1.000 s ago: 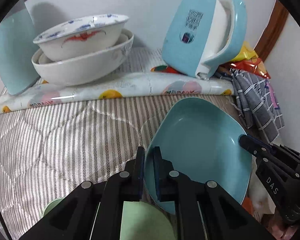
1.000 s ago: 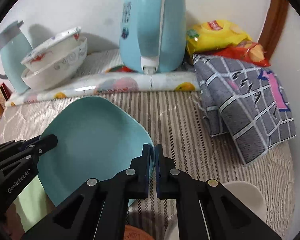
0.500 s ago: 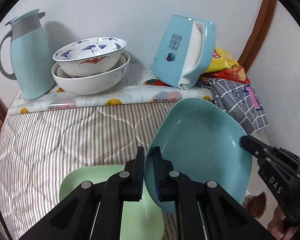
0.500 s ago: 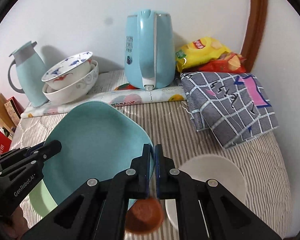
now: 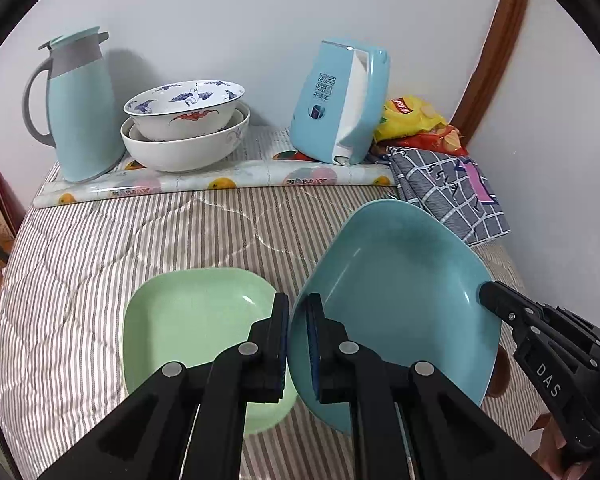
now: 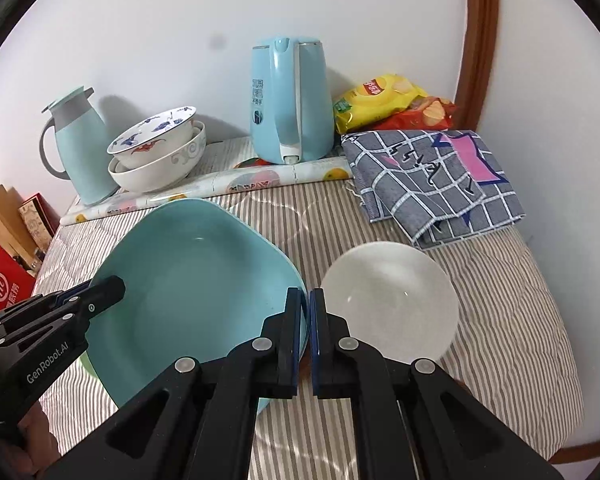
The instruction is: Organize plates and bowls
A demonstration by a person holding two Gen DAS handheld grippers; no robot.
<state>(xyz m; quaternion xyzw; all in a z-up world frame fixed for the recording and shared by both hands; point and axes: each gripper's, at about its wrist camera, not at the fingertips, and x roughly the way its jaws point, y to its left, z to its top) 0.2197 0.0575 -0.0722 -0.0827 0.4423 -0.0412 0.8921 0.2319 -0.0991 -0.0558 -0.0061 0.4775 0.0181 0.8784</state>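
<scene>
Both grippers hold one teal square plate (image 5: 400, 292) above the striped bed cover; it also shows in the right wrist view (image 6: 187, 288). My left gripper (image 5: 297, 320) is shut on its left rim. My right gripper (image 6: 304, 316) is shut on its right rim and appears in the left wrist view (image 5: 500, 300). A light green square plate (image 5: 191, 328) lies on the cover below and left of the teal plate. A white bowl (image 6: 392, 300) sits on the cover to the right. Two stacked patterned bowls (image 5: 183, 128) stand at the back.
A teal jug (image 5: 79, 108) stands at the back left and a blue kettle (image 6: 289, 116) at the back middle. A checked cloth (image 6: 432, 180) and snack bags (image 6: 384, 100) lie at the back right. Red boxes (image 6: 3, 280) stand off the left edge.
Both grippers have lifted and pulled back with the teal plate. The green plate and the white bowl have come into view beneath it, and the back objects look farther away.
</scene>
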